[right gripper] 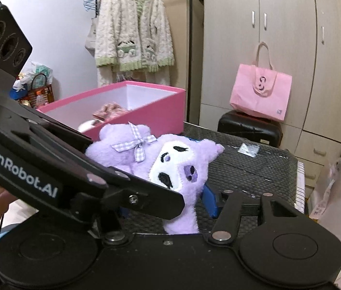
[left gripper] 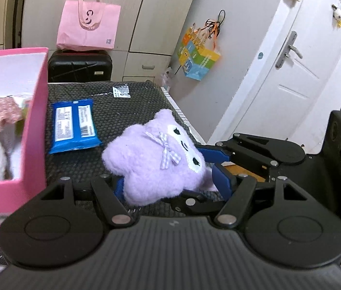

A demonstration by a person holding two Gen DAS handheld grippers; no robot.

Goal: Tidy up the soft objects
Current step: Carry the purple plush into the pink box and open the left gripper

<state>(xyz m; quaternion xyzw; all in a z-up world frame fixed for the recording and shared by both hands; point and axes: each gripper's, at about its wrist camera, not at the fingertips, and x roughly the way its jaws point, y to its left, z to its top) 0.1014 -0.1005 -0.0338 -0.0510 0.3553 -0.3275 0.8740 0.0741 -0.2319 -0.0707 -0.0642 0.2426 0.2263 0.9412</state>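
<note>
A purple plush toy [left gripper: 156,157] with a checked bow and a white face lies on the dark woven table [left gripper: 127,111]. My left gripper [left gripper: 170,183] is closed around its lower part, blue pads pressing both sides. My right gripper [right gripper: 168,203] also holds the plush toy [right gripper: 170,159] from the other side; in the left wrist view the right gripper [left gripper: 209,159] has its blue fingers at the toy's face. A pink box [left gripper: 13,125] at the left holds a white plush and pink fabric; the box also shows in the right wrist view [right gripper: 146,111].
A blue wipes packet [left gripper: 74,125] lies on the table beside the box. A black suitcase [left gripper: 80,66] with a pink tote bag [left gripper: 88,26] stands behind the table. A white door [left gripper: 298,60] is on the right. A cardigan [right gripper: 131,29] hangs by the wardrobe.
</note>
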